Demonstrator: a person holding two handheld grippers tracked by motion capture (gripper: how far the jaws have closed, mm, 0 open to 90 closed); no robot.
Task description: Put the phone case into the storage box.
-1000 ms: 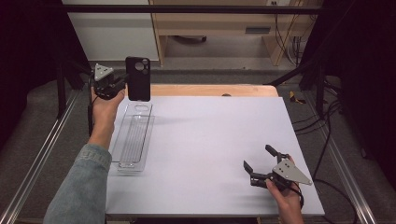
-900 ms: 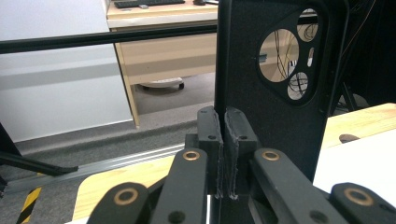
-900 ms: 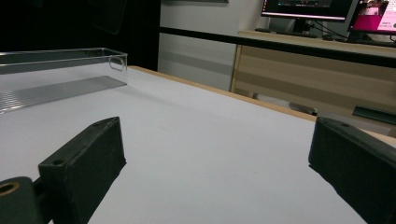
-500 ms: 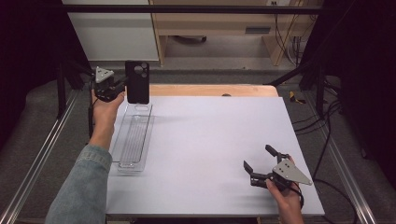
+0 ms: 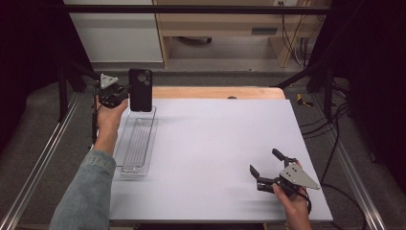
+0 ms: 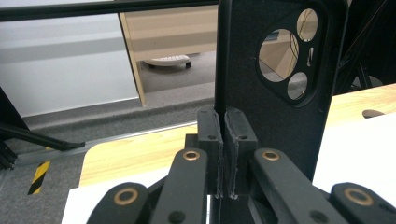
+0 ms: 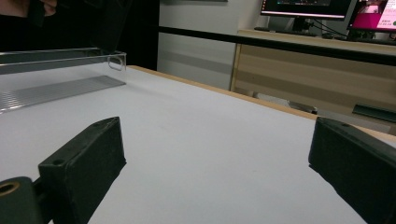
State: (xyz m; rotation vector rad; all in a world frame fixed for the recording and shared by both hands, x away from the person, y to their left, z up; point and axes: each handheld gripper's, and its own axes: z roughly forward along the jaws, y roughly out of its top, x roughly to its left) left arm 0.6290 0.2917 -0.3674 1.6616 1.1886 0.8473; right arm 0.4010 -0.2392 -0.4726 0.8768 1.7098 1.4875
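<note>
A black phone case (image 5: 141, 89) stands upright in the air over the far end of a clear plastic tray (image 5: 125, 154), held by one edge in my left gripper (image 5: 123, 91), which is shut on it. From the left gripper view the case (image 6: 275, 74) shows its camera cut-out, and the two pads (image 6: 238, 135) pinch its edge. My right gripper (image 5: 267, 169) rests low over the white table top (image 5: 215, 143) at the near right, jaws wide open with nothing between them. In the right gripper view the open fingers (image 7: 84, 158) frame bare table.
The clear tray (image 7: 56, 70) lies lengthwise along the table's left side. A wooden strip (image 5: 215, 92) runs along the far edge. Metal rails (image 5: 43, 158) flank the table, and cables (image 5: 335, 134) hang at the right.
My left gripper has sunk a little with the phone case, toward the tray's far end. The right gripper has kept still.
</note>
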